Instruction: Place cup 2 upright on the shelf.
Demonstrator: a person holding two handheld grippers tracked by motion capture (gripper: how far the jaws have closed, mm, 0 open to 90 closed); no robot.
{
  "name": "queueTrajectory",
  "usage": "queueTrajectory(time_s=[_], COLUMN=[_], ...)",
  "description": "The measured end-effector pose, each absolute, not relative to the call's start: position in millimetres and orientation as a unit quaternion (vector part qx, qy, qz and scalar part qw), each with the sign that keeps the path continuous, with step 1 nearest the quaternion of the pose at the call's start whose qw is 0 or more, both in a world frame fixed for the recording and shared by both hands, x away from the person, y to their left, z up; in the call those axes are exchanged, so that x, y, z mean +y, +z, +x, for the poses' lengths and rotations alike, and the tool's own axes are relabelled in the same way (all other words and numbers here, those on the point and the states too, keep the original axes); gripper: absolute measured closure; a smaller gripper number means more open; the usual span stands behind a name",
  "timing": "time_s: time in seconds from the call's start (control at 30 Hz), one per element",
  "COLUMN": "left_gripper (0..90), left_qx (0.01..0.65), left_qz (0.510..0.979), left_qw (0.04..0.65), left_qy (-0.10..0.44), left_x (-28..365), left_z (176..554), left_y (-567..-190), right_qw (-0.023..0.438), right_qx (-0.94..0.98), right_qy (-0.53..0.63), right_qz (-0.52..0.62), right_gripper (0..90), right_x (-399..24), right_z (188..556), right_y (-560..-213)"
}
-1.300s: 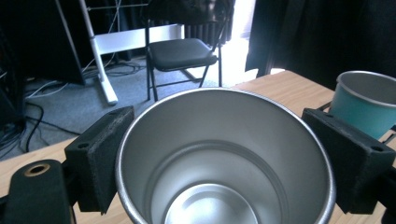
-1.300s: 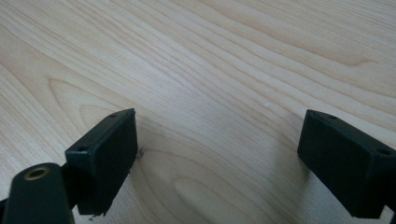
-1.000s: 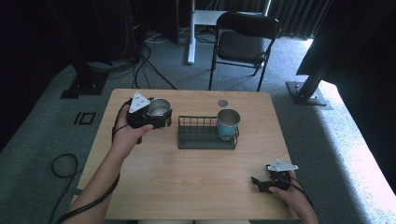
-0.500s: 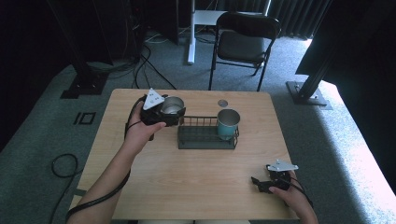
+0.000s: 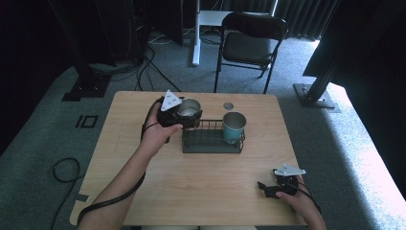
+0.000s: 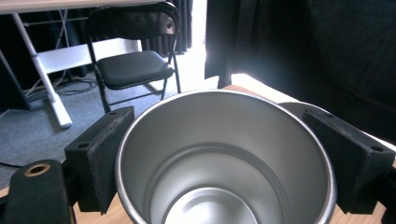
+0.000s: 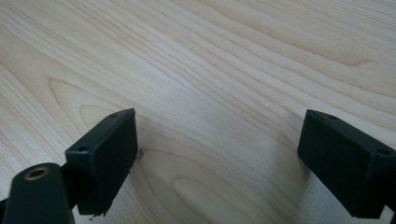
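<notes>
I have the steel cup clamped in my left claw, one jaw pressing on each side of its wall; in the left gripper view the cup sits upright between the pads, mouth open towards me and nothing inside it. From the high view it hangs just at the near-left corner of the wire rack, above the rack's left end, and I cannot tell whether its base is over the wires or just short of them.

Ahead of the left claw and to its right, the teal cup already stands upright in the far end of the rack, so I take that half of the job as finished. A small round lid lies on the desk beyond the rack, untouched.

My right claw rests low at the near right corner of the desk, well apart from everything; its jaws stand wide apart with only bare wood between them.

What I judge is left: carry the steel cup over the free left bay, lower it until the base settles inside the wires, then let go and back off. The pickup and the lift look done; the placing is not.
</notes>
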State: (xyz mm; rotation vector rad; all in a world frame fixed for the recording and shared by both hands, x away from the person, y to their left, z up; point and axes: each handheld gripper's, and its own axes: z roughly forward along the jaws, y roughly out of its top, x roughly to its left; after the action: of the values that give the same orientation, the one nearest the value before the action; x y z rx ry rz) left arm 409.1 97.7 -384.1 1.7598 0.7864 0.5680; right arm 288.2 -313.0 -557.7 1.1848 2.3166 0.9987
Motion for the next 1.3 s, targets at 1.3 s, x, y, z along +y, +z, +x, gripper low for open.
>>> queueTrajectory(time_s=[1.3], left_gripper=[14.0], left_qx=[0.339], left_qz=[0.755], left_qw=[0.529], left_qy=[0.189], left_x=[53], left_z=[432], left_y=[-466], right_qw=[0.176], right_qx=[0.818], right_qy=[0.352], right_qz=[0.419], right_gripper=[11.6], right_x=[-313], right_z=[288], right_y=[-558])
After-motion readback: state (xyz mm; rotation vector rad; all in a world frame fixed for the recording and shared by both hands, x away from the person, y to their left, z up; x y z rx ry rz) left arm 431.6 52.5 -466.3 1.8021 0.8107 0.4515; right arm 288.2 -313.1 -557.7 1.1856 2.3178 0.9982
